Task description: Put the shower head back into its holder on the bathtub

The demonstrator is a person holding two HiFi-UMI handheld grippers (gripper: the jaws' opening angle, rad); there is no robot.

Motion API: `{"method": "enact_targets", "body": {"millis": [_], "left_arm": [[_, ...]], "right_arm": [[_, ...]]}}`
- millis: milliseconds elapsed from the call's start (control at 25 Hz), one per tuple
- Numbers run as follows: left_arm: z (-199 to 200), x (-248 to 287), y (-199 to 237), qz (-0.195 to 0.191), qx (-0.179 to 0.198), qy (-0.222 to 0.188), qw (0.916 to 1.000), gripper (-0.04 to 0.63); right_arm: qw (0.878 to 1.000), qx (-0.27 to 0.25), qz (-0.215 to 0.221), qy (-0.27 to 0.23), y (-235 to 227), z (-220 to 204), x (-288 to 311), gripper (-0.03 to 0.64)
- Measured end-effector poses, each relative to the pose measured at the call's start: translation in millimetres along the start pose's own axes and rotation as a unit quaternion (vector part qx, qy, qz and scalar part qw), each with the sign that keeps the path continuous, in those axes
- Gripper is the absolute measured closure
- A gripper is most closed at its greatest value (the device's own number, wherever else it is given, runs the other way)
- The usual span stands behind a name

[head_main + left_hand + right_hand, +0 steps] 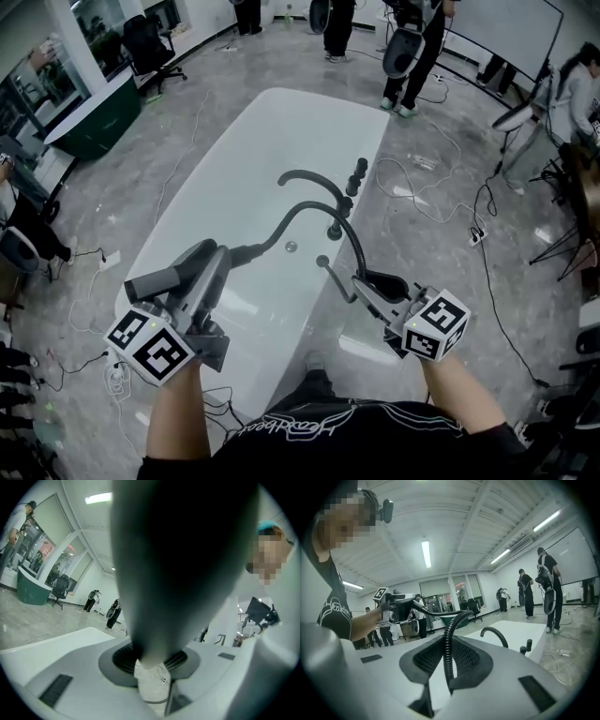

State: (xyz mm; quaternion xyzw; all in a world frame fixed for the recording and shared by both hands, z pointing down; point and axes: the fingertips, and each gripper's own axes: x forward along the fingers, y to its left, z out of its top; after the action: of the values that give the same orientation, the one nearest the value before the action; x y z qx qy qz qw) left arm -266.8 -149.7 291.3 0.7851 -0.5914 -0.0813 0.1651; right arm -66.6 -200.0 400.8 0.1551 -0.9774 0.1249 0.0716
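Note:
Over the white bathtub (234, 159) my left gripper (214, 262) is shut on the dark grey shower head (159, 278), held about level above the near left rim. In the left gripper view the shower head (178, 564) fills the space between the jaws of the left gripper (152, 667). Its black ribbed hose (309, 208) arcs to the right, where my right gripper (364, 281) is shut on it. The hose (449, 639) runs up between the pads of the right gripper (450, 667). A black curved faucet (314, 180) and small black fittings (335, 231) stand on the tub's right rim.
Cables (441, 187) lie on the grey floor to the right of the tub. Several people (412, 47) stand beyond its far end. A dark green counter (89, 117) and an office chair (150, 47) are at the far left. Another cable (117, 375) lies near my left side.

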Motion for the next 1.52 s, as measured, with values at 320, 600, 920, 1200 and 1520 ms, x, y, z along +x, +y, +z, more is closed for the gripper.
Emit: {"method": "enact_targets", "body": {"millis": [320, 600, 920, 1200, 1520], "left_arm": [[19.4, 21.2, 22.8, -0.003, 0.001, -0.007, 1.0, 0.471], [37.5, 21.9, 49.5, -0.002, -0.001, -0.008, 1.0, 0.471], [40.1, 32.1, 58.3, -0.017, 0.0, 0.001, 0.9999, 0.471], [29.0, 35.8, 57.1, -0.024, 0.005, 0.022, 0.9995, 0.471], [6.2, 71.3, 42.6, -0.027, 0.014, 0.061, 0.9977, 0.471]], "right_arm": [[0.999, -0.036, -0.011, -0.001, -40.7, 32.2, 49.6, 0.557], [0.997, -0.067, -0.033, 0.012, -76.0, 38.1, 106.4, 0.557], [0.994, -0.067, -0.058, 0.063, -109.6, -13.2, 147.7, 0.557], [0.986, -0.073, -0.053, 0.144, -115.8, -85.8, 168.7, 0.557], [0.966, -0.061, -0.027, 0.251, -132.0, -178.5, 168.6, 0.558]]}}
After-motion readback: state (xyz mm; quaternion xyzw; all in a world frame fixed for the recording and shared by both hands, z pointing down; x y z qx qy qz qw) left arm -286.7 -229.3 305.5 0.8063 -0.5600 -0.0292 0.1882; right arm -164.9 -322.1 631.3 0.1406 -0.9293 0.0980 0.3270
